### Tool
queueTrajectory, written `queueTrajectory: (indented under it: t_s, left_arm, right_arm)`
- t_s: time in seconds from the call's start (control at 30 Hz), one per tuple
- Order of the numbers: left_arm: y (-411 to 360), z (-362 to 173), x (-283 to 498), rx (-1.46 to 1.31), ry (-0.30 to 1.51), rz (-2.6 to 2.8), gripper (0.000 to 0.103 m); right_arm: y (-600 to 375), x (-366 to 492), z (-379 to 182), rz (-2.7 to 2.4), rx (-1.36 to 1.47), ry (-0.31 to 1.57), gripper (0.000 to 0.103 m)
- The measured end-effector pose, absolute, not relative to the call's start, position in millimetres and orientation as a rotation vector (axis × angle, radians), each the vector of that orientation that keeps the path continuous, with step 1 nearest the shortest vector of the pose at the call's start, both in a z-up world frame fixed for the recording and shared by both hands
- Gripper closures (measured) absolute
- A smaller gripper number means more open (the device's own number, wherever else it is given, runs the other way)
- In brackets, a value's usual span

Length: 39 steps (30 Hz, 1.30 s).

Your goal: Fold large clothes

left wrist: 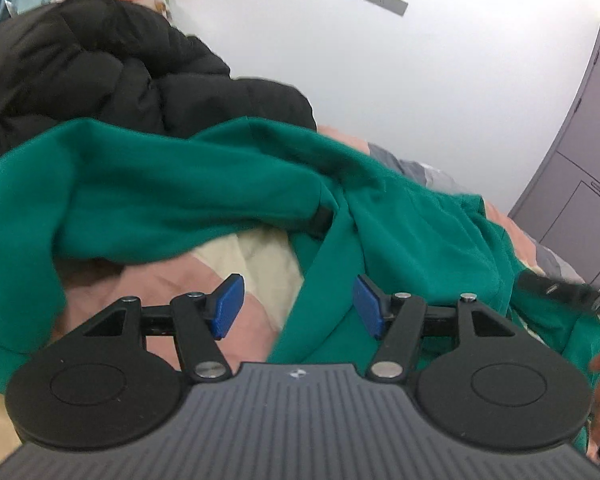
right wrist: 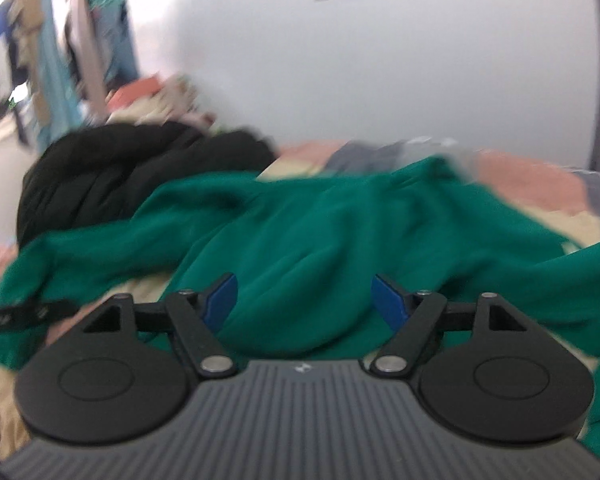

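Observation:
A large green garment (left wrist: 204,188) lies crumpled across a bed with a pink and cream quilt (left wrist: 180,280). My left gripper (left wrist: 298,306) is open, its blue pads just above the quilt at the garment's near edge, holding nothing. In the right wrist view the same green garment (right wrist: 324,232) spreads across the bed, blurred by motion. My right gripper (right wrist: 304,302) is open over a bulging fold of the garment, holding nothing.
A black puffer jacket (left wrist: 100,64) is heaped behind the green garment at the left; it also shows in the right wrist view (right wrist: 112,176). A white wall (left wrist: 420,80) stands behind the bed, a grey door (left wrist: 580,152) at the right. Hanging clothes (right wrist: 60,48) are far left.

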<state>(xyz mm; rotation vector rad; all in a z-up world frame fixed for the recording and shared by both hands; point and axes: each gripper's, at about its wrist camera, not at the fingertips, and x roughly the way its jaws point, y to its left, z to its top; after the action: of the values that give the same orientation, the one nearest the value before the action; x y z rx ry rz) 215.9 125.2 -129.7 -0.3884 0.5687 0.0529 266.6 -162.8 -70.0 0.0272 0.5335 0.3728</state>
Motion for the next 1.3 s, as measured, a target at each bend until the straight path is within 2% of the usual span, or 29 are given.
queueTrajectory:
  t_s: [0.03, 0.13, 0.5, 0.53, 0.57, 0.6, 0.63, 0.67, 0.77, 1.1, 1.2, 1.3]
  left_arm:
    - [127, -132, 219, -0.396, 0.579, 0.053, 0.037]
    - [134, -137, 224, -0.427, 0.591, 0.043, 0.037]
    - [153, -155, 243, -0.474, 0.595, 0.026, 0.037]
    - [154, -156, 244, -0.481, 0.594, 0.026, 0.037]
    - [155, -157, 245, -0.487, 0.595, 0.027, 0.037]
    - [156, -158, 246, -0.494, 0.595, 0.030, 0.037]
    - [156, -159, 247, -0.505, 0.595, 0.034, 0.037]
    - [157, -160, 247, -0.519, 0.595, 0.039, 0.037]
    - [157, -161, 249, -0.549, 0.593, 0.029, 0.037]
    - [153, -168, 292, -0.518, 0.559, -0.053, 0.037]
    - [156, -182, 312, -0.531, 0.582, -0.061, 0.037]
    - [155, -194, 334, -0.481, 0.586, -0.033, 0.037]
  right_arm:
    - [-151, 267, -77, 0.383, 0.010, 0.551, 0.024]
    - [-121, 273, -97, 0.398, -0.017, 0.587, 0.012]
    - [-72, 299, -146, 0.308, -0.140, 0.609, 0.012]
    - [-71, 302, -147, 0.301, -0.150, 0.608, 0.021]
    - [-71, 307, -146, 0.294, -0.147, 0.616, 0.041]
    - [-70, 312, -144, 0.287, -0.141, 0.632, 0.050]
    - [-68, 318, -142, 0.280, -0.142, 0.646, 0.073]
    - [-67, 325, -136, 0.274, -0.138, 0.656, 0.080]
    - [-64, 354, -103, 0.256, -0.153, 0.640, 0.082]
    - [-29, 528, 54, 0.126, -0.241, 0.329, 0.083]
    - [-16, 581, 65, 0.105, -0.237, 0.258, 0.083]
    - [-8, 635, 41, 0.080, -0.231, 0.259, 0.082]
